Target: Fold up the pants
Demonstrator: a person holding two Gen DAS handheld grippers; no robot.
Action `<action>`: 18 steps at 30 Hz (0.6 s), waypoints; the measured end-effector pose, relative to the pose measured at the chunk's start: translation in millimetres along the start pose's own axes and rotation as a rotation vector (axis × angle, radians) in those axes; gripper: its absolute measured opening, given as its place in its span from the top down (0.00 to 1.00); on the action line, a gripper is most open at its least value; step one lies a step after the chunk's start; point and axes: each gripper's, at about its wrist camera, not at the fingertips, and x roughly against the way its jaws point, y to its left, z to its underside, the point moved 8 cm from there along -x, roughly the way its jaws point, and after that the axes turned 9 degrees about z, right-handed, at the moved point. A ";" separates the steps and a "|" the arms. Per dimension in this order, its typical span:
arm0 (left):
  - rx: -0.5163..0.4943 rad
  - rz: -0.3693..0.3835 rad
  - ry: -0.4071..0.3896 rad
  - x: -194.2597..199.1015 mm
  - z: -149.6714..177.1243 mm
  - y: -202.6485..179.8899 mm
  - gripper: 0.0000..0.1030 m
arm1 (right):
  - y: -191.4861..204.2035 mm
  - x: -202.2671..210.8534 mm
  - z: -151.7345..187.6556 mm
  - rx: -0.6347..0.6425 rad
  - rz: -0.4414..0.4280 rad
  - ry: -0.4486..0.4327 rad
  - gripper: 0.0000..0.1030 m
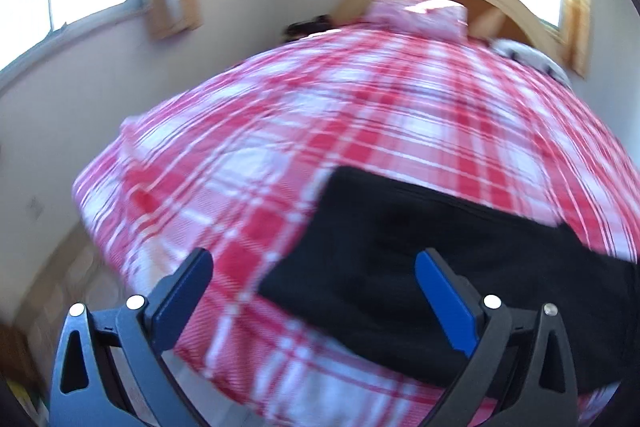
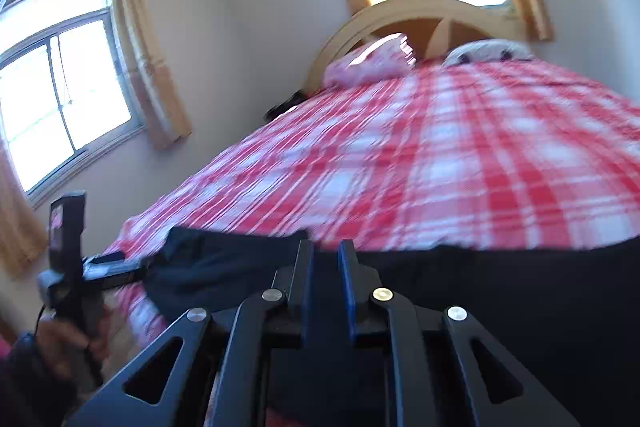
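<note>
Black pants (image 1: 420,267) lie folded flat on the red and white plaid bed cover (image 1: 340,115), near the bed's foot. My left gripper (image 1: 314,261) is open and empty, hovering above the pants' left edge. In the right wrist view the pants (image 2: 500,287) fill the lower frame. My right gripper (image 2: 325,247) has its jaws nearly together on the pants' near edge. The left gripper (image 2: 120,269) shows there at the far left, held by a hand, its fingers at the pants' left end.
A wooden headboard (image 2: 420,15) and a pink pillow (image 2: 372,65) are at the far end of the bed. A second pillow (image 2: 488,53) lies to the right. Curtained windows (image 2: 60,99) line the left wall. Floor (image 1: 60,275) shows left of the bed.
</note>
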 end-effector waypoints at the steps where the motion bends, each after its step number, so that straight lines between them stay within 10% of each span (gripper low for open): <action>1: 0.048 0.010 0.004 -1.5 0.9 9.3 0.00 | 9.8 -3.8 7.0 0.000 -0.029 0.026 0.86; 6: 0.237 0.143 0.059 -18.8 21.1 24.1 0.00 | 61.5 -21.1 47.9 0.076 -0.150 0.155 0.86; 18: 0.178 0.158 0.078 -33.0 31.1 -4.4 0.31 | 66.5 -17.6 53.5 0.105 -0.137 0.148 0.86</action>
